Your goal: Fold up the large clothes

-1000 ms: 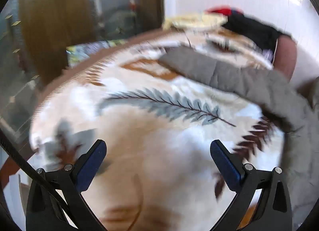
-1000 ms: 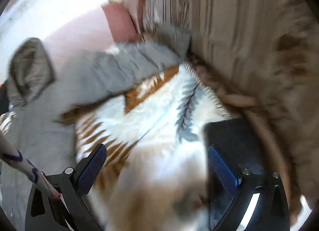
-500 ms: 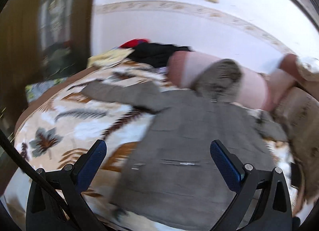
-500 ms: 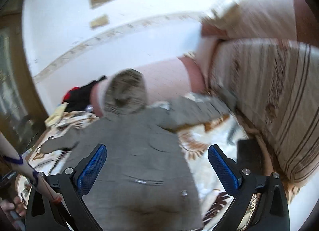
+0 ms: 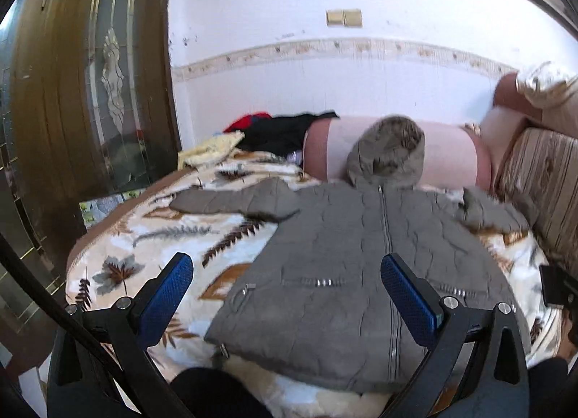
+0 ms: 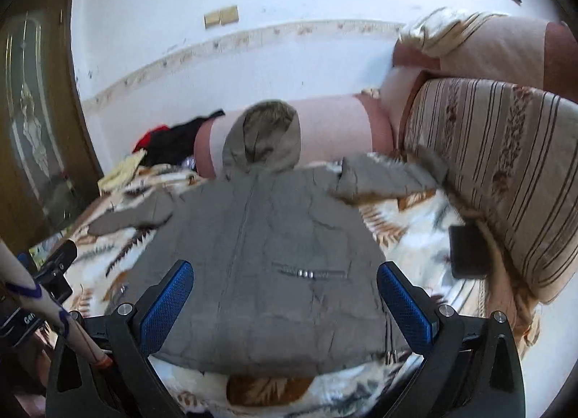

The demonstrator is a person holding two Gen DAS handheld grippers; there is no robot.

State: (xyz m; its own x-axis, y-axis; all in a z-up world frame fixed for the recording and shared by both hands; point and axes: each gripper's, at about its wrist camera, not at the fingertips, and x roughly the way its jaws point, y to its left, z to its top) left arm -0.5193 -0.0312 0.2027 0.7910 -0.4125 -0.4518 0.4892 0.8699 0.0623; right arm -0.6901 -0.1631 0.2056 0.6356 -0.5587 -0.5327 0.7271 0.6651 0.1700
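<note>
A grey quilted hooded jacket (image 5: 346, 259) lies flat, zip up, on a leaf-patterned blanket (image 5: 151, 237) on a bed. Its hood (image 5: 386, 151) rests against a pink bolster. Both sleeves spread outward. It also shows in the right wrist view (image 6: 274, 248). My left gripper (image 5: 287, 295) is open and empty, held above the jacket's lower left part. My right gripper (image 6: 285, 295) is open and empty, held above the jacket's lower right part near a zipped pocket (image 6: 307, 273).
A pink bolster (image 5: 444, 154) lies along the white wall. Black, red and yellow clothes (image 5: 274, 133) are piled at the far left corner. A striped cushion (image 6: 498, 172) borders the right side, with a black flat object (image 6: 467, 252) beside it. A wooden glass door (image 5: 90, 86) stands left.
Both grippers have swung from close over the blanket and sleeves to a raised, centred view of the whole jacket. The jacket has not moved. Both grippers stay open.
</note>
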